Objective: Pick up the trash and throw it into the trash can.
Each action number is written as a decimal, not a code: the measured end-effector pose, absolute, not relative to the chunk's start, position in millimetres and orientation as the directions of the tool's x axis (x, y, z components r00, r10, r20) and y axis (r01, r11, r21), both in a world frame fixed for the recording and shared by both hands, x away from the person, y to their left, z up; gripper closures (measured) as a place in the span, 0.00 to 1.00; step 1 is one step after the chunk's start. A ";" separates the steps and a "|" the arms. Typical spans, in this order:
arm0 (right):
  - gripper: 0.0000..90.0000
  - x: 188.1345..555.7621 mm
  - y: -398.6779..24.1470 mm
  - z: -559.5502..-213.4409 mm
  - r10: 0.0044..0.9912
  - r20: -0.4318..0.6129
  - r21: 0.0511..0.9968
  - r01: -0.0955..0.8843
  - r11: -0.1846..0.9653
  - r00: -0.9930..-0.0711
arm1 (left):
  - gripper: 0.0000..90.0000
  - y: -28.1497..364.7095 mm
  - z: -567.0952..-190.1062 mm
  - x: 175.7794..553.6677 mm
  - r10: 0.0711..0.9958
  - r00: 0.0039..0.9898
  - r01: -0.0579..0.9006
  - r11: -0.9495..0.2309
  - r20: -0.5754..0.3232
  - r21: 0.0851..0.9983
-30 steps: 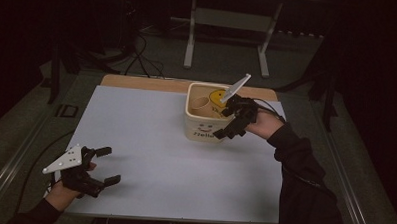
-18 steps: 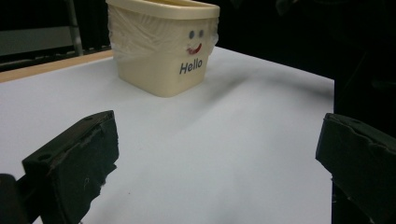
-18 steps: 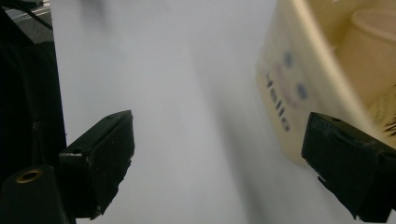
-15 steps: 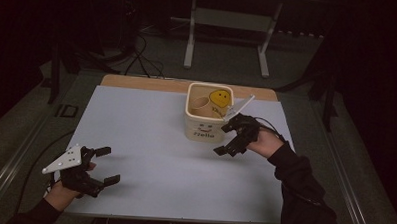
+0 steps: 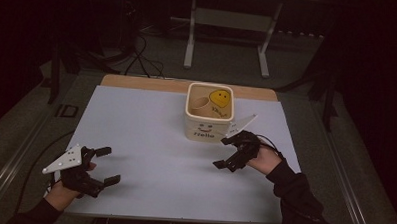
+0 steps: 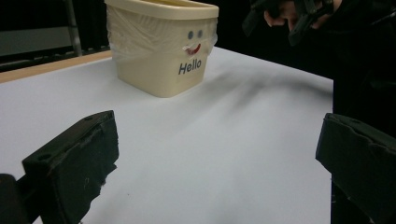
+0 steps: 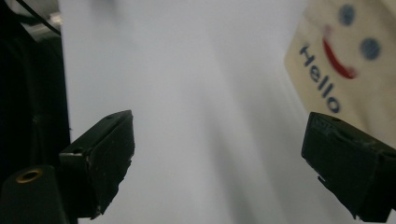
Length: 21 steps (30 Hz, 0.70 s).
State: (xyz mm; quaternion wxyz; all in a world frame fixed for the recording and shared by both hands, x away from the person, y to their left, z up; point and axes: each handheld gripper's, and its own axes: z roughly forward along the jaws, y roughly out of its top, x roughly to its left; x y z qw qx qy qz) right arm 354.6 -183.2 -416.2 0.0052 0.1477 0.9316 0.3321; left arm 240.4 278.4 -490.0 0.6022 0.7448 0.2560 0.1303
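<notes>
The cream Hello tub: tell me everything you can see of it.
The tub is a cream, plastic-looking square container with rounded corners and a rim, printed with blue eyes, a red smile and "Hello". It stands upright and open near the table's far edge. Inside lie a tan roll and a yellow smiley piece. The right tongs hang open beside it, not touching.

Both hand-held grippers wide-jawed, empty

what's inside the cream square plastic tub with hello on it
Inside the cream square plastic tub lie a yellow smiley-face disc and a tan curved piece; the near wall hides the bottom.
</notes>
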 end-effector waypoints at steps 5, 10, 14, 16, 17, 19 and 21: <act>0.11 347.7 -188.4 -427.0 0.303 0.085 0.652 0.283 0.703 -0.949 | 0.00 278.8 -490.2 240.8 0.538 0.835 0.226 -0.141 -0.117 0.964; 0.11 341.8 -189.1 -441.4 0.309 0.097 0.651 0.295 0.699 -0.946 | 0.00 278.4 -490.3 240.8 0.536 0.836 0.225 -0.144 -0.116 0.964; 0.11 337.3 -189.0 -451.8 0.319 0.106 0.663 0.306 0.683 -0.942 | 0.00 278.8 -490.2 240.8 0.536 0.836 0.226 -0.142 -0.117 0.964; 0.11 335.1 -188.7 -456.1 0.332 0.108 0.676 0.314 0.666 -0.937 | 0.00 278.7 -490.6 241.0 0.535 0.837 0.226 -0.141 -0.118 0.964; 0.11 334.4 -188.9 -458.3 0.331 0.117 0.682 0.318 0.659 -0.936 | 0.00 278.6 -490.8 241.0 0.535 0.837 0.227 -0.142 -0.118 0.963; 0.12 332.3 -190.0 -463.3 0.351 0.106 0.689 0.323 0.648 -0.930 | 0.00 278.3 -491.4 240.9 0.532 0.838 0.231 -0.143 -0.122 0.962; 0.12 331.0 -191.9 -468.6 0.358 0.097 0.695 0.321 0.644 -0.929 | 0.00 277.6 -492.0 240.8 0.531 0.839 0.232 -0.147 -0.121 0.962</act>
